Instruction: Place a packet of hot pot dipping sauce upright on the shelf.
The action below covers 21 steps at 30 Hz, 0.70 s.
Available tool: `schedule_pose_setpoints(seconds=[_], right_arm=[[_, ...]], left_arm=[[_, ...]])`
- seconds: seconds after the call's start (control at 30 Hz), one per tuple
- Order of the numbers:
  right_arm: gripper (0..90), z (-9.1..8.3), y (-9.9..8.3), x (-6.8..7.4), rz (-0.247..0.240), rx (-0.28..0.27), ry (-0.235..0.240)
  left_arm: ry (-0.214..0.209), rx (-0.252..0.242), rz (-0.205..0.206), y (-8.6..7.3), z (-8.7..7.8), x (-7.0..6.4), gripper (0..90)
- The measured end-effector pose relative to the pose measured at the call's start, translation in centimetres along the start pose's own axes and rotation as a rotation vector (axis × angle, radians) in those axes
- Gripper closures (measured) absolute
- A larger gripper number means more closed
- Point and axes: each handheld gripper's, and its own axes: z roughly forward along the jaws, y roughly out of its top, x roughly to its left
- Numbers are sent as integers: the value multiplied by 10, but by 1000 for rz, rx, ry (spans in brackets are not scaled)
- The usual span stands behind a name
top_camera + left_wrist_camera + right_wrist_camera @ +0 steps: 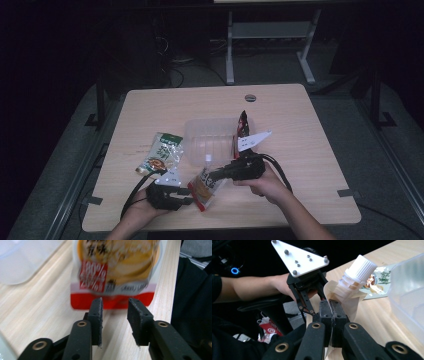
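My right gripper (216,173) (331,305) is shut on the top edge of a spouted pouch (206,186) (345,300) with a white screw cap (361,268), lifting it tilted near the table's front. In the left gripper view the pouch's red bottom edge (112,301) hangs just beyond my left gripper (114,305), whose jaws stand open and apart from it. My left gripper (187,195) rests low at the front, left of the pouch. A green sachet (161,153) (378,281) lies flat on the table. A dark red sachet (243,124) stands in the clear plastic tub (197,131).
The clear tub's wall (409,297) (17,267) stands mid-table beside the pouch. The wooden table (310,165) has a round cable hole (250,97) at the back. A person's forearm (257,288) and a red-and-white bag (270,328) on the floor are in the right gripper view.
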Motion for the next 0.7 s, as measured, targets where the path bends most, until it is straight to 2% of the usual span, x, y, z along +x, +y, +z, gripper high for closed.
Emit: schedule_pose_setpoints(seconds=[0.23, 0.37, 0.5, 0.7], right_arm=[[896, -11, 5, 1, -16, -23, -44], [896, -15, 9, 2, -13, -36, -55], [896, -18, 16, 5, -27, -24, -96], [896, -22, 26, 7, -38, -29, -133]], left_arm=[[44, -5, -26, -10, -15, 9, 542], [52, 0, -36, -12, -15, 13, 512], [52, 8, -45, -13, -13, 13, 495], [52, 25, -36, -14, -14, 14, 492]])
